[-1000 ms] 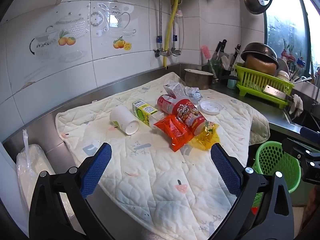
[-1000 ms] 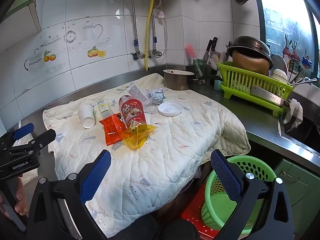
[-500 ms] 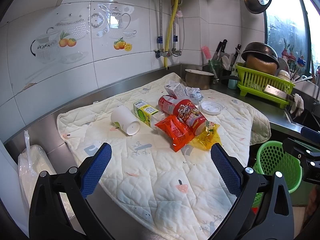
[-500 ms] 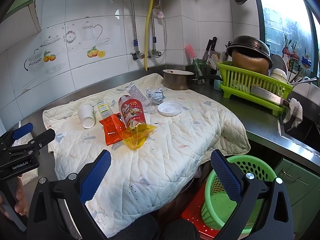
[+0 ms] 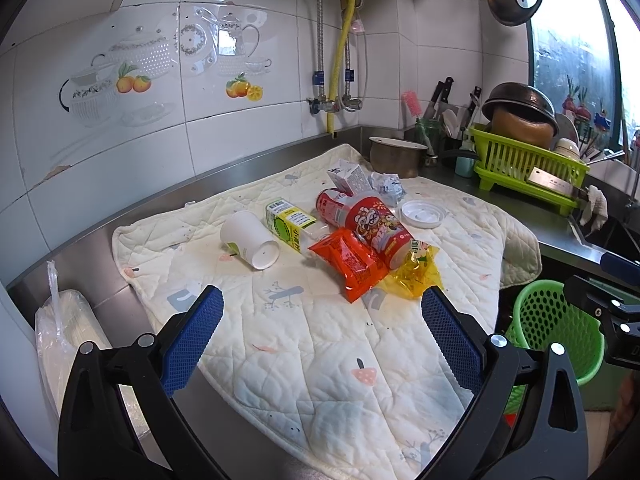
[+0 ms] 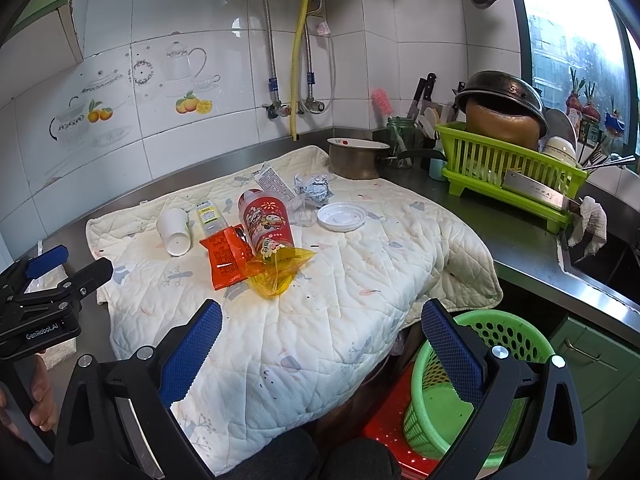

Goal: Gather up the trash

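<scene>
Green basket (image 6: pixel 460 392) partly behind right jaw, lower rim cut off by frame edge; clear item beside crumpled paper (image 6: pixel 313 189) too faint to identify; print on milk carton (image 5: pixel 349 177) illegible; hand (image 6: pixel 40 398) cropped at left edge

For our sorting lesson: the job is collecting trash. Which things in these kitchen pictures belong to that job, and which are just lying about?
Belong to the job:
paper cup
juice carton
red noodle tub
orange snack bag
yellow wrapper
crumpled paper
plastic lid
green basket

Just lying about:
dish rack
metal pot
quilted mat
</scene>
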Demonstrator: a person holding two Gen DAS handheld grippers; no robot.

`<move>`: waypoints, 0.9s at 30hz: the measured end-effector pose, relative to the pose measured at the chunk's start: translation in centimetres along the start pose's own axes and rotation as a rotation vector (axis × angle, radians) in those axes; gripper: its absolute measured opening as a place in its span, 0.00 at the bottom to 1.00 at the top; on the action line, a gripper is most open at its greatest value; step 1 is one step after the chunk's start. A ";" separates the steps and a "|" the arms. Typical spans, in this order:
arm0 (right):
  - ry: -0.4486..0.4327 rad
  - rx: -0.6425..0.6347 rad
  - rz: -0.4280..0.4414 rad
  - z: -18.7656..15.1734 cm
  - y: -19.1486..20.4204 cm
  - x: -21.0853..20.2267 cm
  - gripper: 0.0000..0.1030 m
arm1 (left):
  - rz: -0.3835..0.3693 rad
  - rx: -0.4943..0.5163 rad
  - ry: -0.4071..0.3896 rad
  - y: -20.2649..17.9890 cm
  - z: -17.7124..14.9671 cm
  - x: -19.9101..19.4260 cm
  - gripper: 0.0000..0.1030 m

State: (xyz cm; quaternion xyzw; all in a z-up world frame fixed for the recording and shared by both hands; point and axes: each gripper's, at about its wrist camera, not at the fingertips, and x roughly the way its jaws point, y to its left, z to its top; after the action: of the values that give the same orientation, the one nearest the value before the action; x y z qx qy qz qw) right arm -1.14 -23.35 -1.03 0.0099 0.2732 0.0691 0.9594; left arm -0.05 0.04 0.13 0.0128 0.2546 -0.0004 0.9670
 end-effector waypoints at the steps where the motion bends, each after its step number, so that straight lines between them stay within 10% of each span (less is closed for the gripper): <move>1: 0.000 0.000 0.001 0.0 0.0 0.0 0.94 | 0.000 0.001 0.002 0.0 0.0 0.1 0.95; 27: 0.009 0.003 0.004 -0.2 0.3 1.1 0.94 | 0.006 0.003 0.019 0.0 -0.2 1.1 0.95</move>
State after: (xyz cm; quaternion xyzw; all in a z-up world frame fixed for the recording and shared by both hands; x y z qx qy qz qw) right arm -0.36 -22.91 -1.75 0.0118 0.2778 0.0706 0.9580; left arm 0.82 0.04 -0.65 0.0150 0.2637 0.0021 0.9645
